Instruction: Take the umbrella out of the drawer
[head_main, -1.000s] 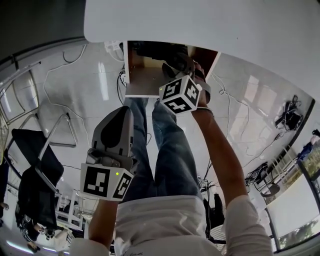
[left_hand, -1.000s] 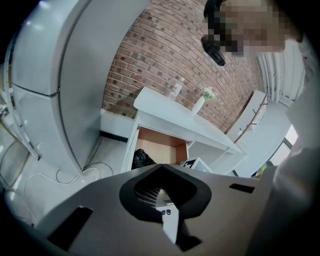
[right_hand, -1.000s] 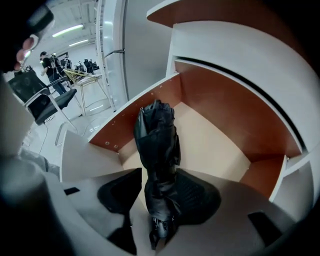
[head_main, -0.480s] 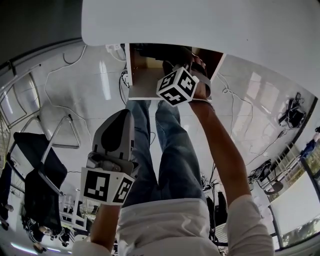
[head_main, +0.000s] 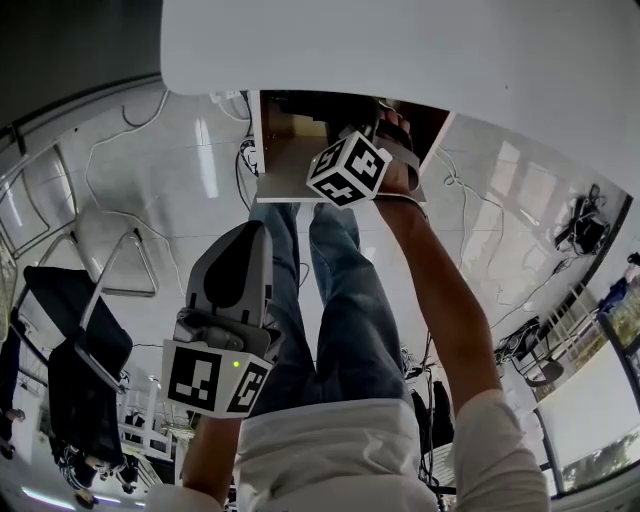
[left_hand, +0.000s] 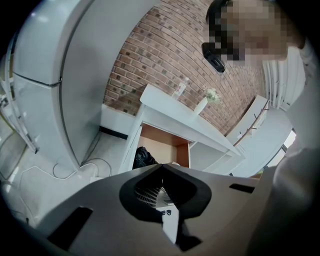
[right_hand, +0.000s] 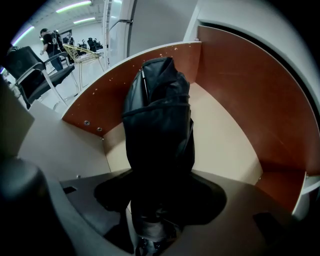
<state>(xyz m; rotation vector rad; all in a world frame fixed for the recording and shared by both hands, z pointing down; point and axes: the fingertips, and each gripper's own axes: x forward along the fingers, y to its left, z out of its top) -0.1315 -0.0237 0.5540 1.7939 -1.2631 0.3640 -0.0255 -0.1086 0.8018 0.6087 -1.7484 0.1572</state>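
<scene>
The white desk (head_main: 400, 40) stands over the open drawer (right_hand: 235, 105). The black folded umbrella (right_hand: 157, 120) lies inside the drawer on its pale floor, with one end by a corner of the drawer. The right tongs (right_hand: 160, 175) reach down into the drawer. Their jaws have just been opening and stand released, wide apart, with the umbrella's near end between them. The left tongs (left_hand: 161, 168) hang outside the drawer, well in front of it, clenched on nothing.

Umbrella (right_hand: 159, 120): black cloth, creased, slight sheen. Drawer (right_hand: 235, 100): smooth reddish-brown wood-look walls at 9 and 3 o'clock of the umbrella, with a pale matt base. Table (head_main: 400, 50): white, smooth, matt. Floor (head_main: 150, 190): pale, glossy. Wall (left_hand: 165, 55): rough red brick.
</scene>
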